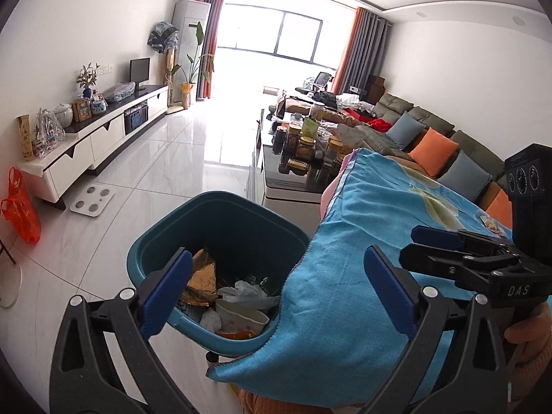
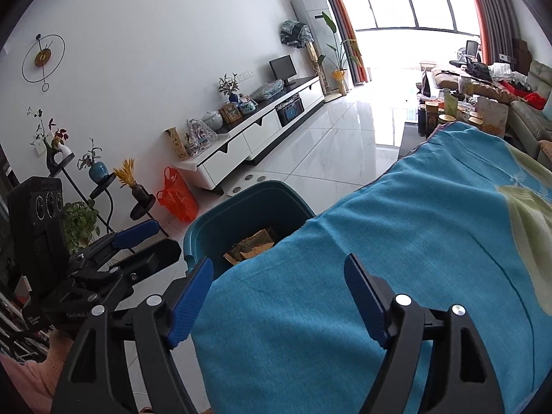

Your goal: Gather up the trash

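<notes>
A teal trash bin [image 1: 220,227] stands on the floor beside a table draped in a blue cloth [image 1: 362,241]. Inside it lie a gold wrapper [image 1: 203,276], crumpled white plastic [image 1: 246,291] and a paper cup [image 1: 241,315]. My left gripper [image 1: 279,258] hangs open over the bin's near rim and the cloth's corner, with nothing between its fingers. My right gripper [image 2: 279,264] is open and empty above the cloth [image 2: 396,241], just right of the bin [image 2: 241,203]. A small printed wrapper [image 1: 493,224] lies on the cloth behind the right gripper [image 1: 414,246]. The left gripper [image 2: 165,236] shows at the right wrist view's left.
An orange plastic bag [image 2: 177,198] and a white scale [image 1: 92,201] sit on the tiled floor by the white TV cabinet [image 1: 86,148]. A glass coffee table with several jars [image 1: 303,145] stands beyond the bin. Sofa with cushions [image 1: 431,151] on the right. Plant stands [image 2: 100,186] at left.
</notes>
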